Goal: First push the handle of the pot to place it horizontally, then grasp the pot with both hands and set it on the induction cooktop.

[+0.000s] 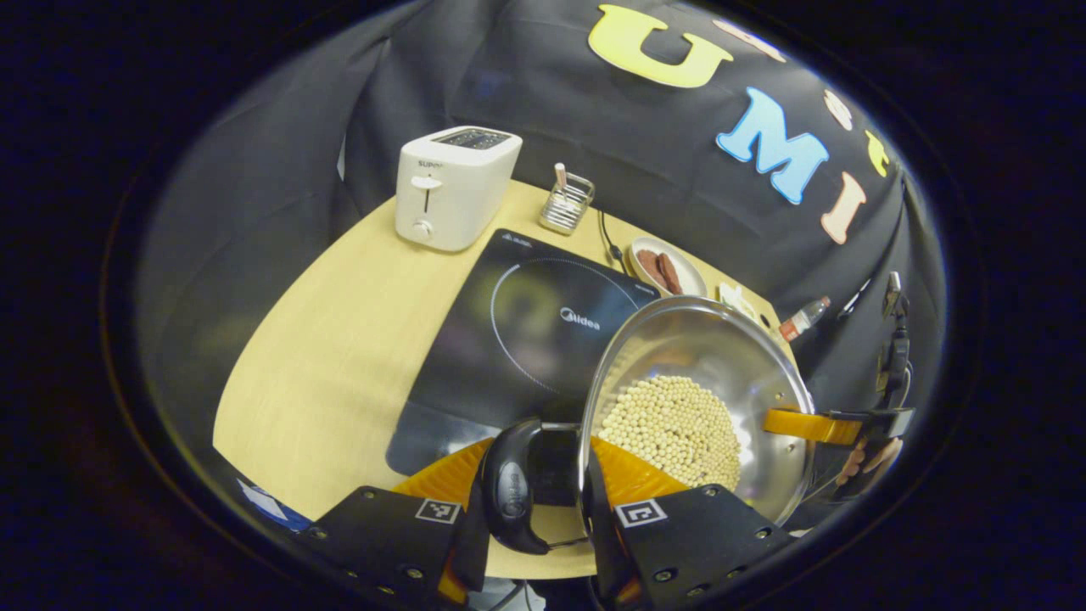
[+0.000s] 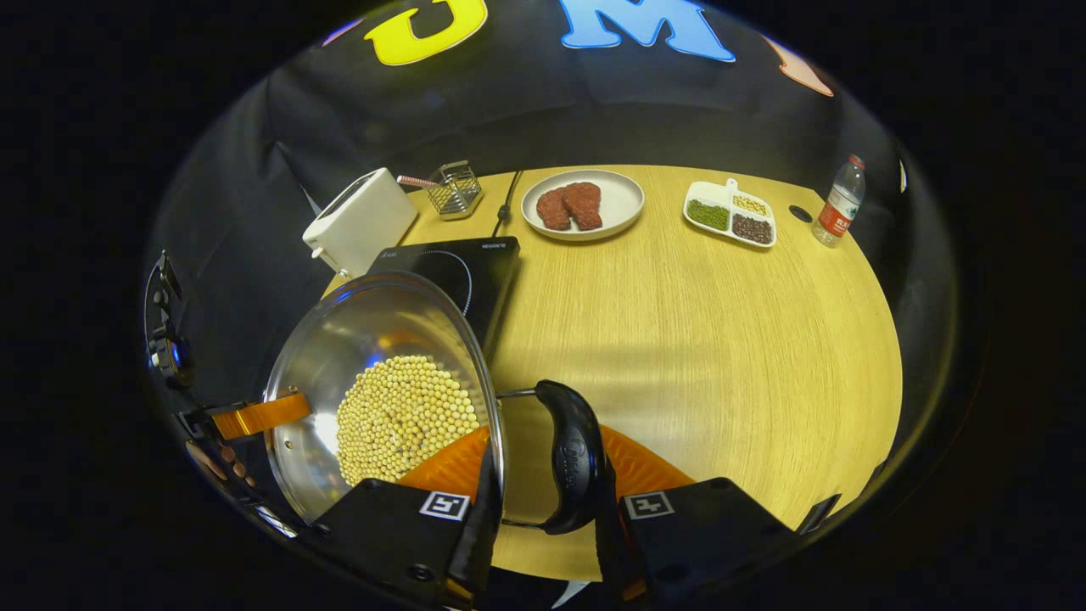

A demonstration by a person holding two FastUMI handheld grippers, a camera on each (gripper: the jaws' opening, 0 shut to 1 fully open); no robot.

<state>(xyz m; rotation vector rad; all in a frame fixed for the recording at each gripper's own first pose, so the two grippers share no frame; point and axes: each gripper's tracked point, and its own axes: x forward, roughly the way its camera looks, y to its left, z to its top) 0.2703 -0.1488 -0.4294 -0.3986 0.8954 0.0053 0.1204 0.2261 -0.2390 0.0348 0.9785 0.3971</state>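
left gripper: clamped on the pot's near loop handle, one finger on each side
right gripper: gripping the opposite handle the same way
pot: holds pale beans, held between both grippers, seemingly lifted
induction cooktop: just ahead of the left fingers, partly under the pot

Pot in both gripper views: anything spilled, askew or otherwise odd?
Nothing spilled: the beans sit heaped inside the pot. The pot is held off the table by both side handles, not yet on the induction cooktop. Nothing else stands out.
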